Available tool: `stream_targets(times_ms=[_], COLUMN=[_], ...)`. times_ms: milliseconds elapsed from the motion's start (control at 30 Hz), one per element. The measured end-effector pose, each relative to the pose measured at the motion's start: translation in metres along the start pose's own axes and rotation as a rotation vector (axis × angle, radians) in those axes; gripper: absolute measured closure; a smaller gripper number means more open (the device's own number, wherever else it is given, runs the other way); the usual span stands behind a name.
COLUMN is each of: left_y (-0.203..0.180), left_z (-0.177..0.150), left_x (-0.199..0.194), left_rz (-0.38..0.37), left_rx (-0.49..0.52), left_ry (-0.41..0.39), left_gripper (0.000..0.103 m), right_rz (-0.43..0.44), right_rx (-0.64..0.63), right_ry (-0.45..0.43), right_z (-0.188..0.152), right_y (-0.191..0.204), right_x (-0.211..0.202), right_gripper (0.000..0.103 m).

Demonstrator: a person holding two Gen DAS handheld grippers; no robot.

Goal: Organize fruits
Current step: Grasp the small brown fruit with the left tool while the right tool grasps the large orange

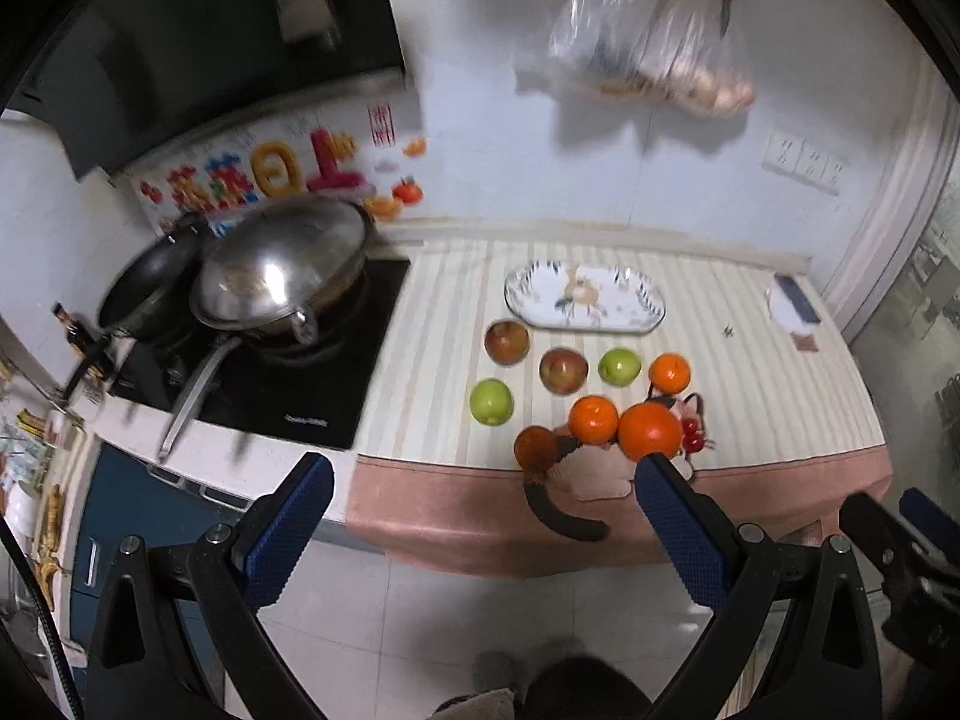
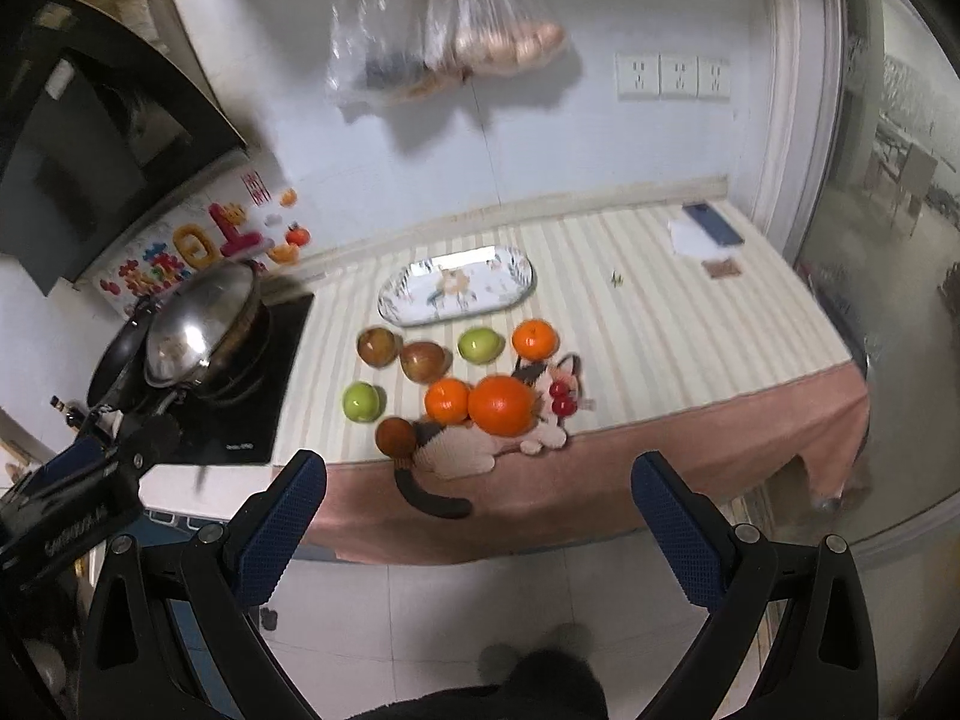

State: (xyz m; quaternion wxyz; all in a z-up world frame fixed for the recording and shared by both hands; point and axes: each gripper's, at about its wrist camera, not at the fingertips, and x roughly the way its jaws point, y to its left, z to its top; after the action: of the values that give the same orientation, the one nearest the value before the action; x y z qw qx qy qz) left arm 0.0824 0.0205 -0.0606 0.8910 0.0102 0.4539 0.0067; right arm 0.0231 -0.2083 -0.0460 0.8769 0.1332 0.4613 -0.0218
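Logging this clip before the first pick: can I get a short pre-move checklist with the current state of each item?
1. Left gripper jaws open and holding nothing: ok.
2. Right gripper jaws open and holding nothing: ok.
3. Oval plate bare, ready for fruit: ok.
4. Fruits all in view, none hidden: ok. Two green apples, two red apples, oranges.
5. Fruit clear of clutter: not ok; the big orange and its neighbour sit on the cat-shaped mat.
6. Dark round fruit at the front edge stable: cannot tell.
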Motion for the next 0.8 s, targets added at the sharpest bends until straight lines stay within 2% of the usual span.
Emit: stream_targets(times_ms=[133,233,433,533,633,800], left_y=[-0.003,-0.004,-0.008,-0.015,-0.023,-0.04], left_z=[0.01,0.013,0.005,-0.003,-0.01,-0.013], left_x=[0.056,0.103,0.197,0.238,0.271,0.309], left_rz=[0.003,0.003,0.029,0.029,0.013,0.001], left_rx=[-0.004,-0.028,-0.09,-0.109,-0.148,-0.168], left_ry=[0.108,0.209,0.407,0.507,0.586,0.661], left_gripper=[0.0,0.0,0.001,0.004,0.009,0.009], right_rz=[-0.005,-0.003,0.045,0.064,0.101,0.141], right_rx=[0.011,0.015,0.008,-0.025,-0.049,-0.125], right_ry=[0.068,0.142,0.314,0.413,0.515,0.607], right_z=[0.006,0.019,0.046,0.051,0.049,0.044], right_y=[-0.011,-0.024,-0.052,-0.06,-0.062,-0.051], right_x=[0.063,0.124,0.258,0.32,0.359,0.399], right_gripper=[0.0,0.0,0.001,0.003,0.007,0.007])
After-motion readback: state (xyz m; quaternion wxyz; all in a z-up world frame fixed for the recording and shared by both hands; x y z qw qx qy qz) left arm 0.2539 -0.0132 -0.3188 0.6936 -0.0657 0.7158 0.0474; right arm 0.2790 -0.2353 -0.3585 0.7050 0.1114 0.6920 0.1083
